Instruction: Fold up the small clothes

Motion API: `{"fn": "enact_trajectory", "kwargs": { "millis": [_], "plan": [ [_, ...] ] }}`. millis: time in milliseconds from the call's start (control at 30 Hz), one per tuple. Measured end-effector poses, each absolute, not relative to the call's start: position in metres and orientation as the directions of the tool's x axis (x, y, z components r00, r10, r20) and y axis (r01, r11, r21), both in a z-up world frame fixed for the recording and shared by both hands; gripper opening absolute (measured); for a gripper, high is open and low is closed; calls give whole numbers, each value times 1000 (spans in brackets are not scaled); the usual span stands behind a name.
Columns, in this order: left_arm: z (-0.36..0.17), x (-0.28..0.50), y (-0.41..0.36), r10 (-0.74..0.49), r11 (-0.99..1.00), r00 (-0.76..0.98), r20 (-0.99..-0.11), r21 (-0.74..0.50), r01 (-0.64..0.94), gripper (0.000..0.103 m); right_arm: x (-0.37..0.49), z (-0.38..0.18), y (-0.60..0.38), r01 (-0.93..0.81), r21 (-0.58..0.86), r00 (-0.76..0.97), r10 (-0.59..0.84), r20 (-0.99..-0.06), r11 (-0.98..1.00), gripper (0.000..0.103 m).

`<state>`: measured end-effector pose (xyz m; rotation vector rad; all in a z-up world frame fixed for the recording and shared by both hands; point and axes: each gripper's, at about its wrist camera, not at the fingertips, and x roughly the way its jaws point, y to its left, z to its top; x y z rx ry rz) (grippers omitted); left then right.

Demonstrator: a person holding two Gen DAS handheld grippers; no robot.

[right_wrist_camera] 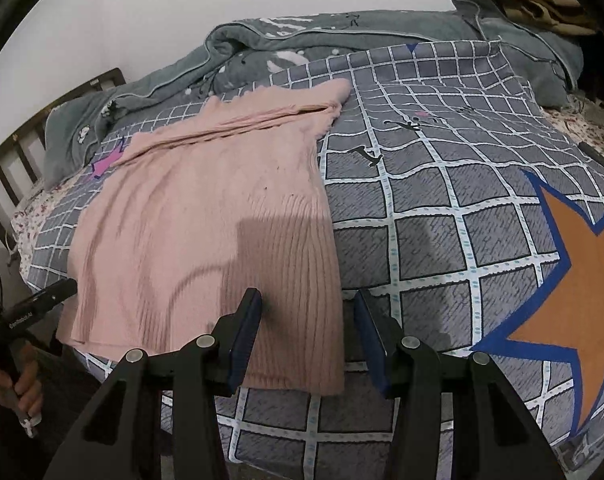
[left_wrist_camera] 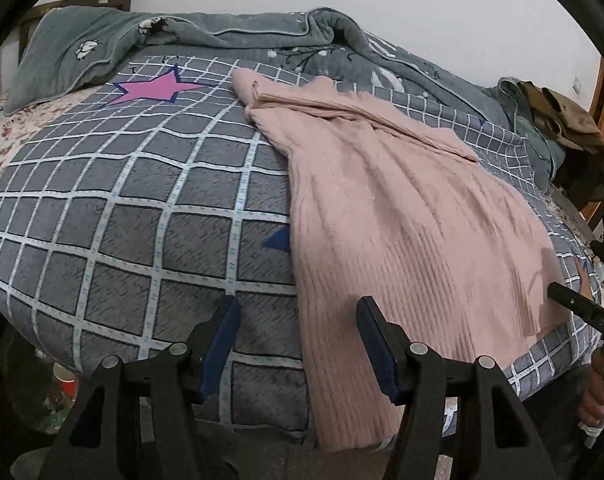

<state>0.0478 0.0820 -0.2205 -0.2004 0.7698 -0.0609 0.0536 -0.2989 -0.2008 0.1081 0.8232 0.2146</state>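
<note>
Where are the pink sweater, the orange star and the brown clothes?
pink sweater (right_wrist_camera: 206, 208): right wrist view, ribbed body.
orange star (right_wrist_camera: 582, 304): right wrist view, its centre.
brown clothes (left_wrist_camera: 558, 120): left wrist view, top of the pile.

Soft even light, strong fisheye warping

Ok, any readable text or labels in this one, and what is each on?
"GenRobot.AI" (first letters uncertain): side of the left gripper, in the right wrist view.
"DAS": side of the right gripper, in the left wrist view.
Print on the bed cover stripes and the grey blanket: too blurred.
</note>
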Motion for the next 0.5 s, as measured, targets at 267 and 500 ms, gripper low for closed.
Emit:
{"fn": "enact_trajectory", "kwargs": {
  "millis": [267,500],
  "plan": [
    [-222,47,70,-150,978,719,-679,-208,7,8,53,-203,-283,-196,122,661,223,-717,973,21],
    [-207,26,112,-246,923,774,-583,-385,3,7,38,-190,-309,-241,301,667,383,-639,923,8]
  ]
}}
